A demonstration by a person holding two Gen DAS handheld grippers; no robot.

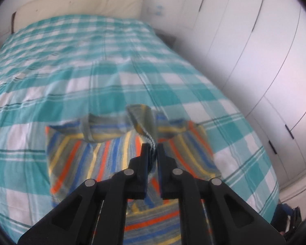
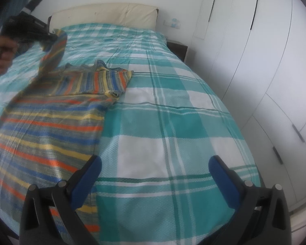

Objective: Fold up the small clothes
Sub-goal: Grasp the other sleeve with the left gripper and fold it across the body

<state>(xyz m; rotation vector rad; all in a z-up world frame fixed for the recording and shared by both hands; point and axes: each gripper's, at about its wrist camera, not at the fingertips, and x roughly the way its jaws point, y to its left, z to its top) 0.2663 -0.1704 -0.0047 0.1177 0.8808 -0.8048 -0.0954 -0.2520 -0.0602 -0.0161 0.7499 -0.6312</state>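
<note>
The left gripper [image 1: 152,149] is clenched on a sleeve edge of the striped top [image 2: 51,126], which lies on the left of the bed [image 2: 173,122]; the right gripper [image 2: 155,173] hangs released over bare cover. The pinch looks thin, so the sleeve could slip and crumple the fold. Only the right view shows the sleeve lifted, the other one folded in and the hand [image 2: 2,55]; the left shows the pinch itself
</note>
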